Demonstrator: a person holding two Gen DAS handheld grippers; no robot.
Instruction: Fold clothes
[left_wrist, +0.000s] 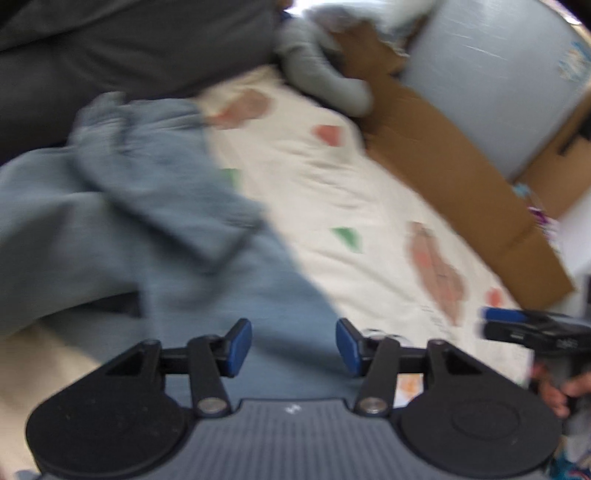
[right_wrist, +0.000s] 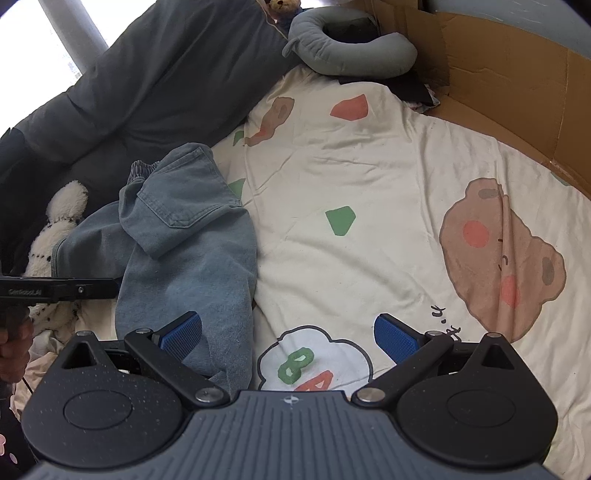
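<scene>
Cream bed sheet with bear print (right_wrist: 369, 166) carries crumpled blue denim trousers (right_wrist: 184, 236), long axis running near-to-far. Left gripper (left_wrist: 293, 347) over near hem, likely closest (view blurred), fingers wide, empty. Right gripper (right_wrist: 288, 334) beside trousers' right edge, fingers wide, empty.

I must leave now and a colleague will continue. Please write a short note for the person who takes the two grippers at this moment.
Left gripper: open, holds nothing, over the blue denim garment.
Right gripper: open, holds nothing, at the garment's near edge.
The garment lies crumpled on the left part of the cartoon bedsheet.
Done: no fold visible.
Left: spread it flat, then fold.
</scene>
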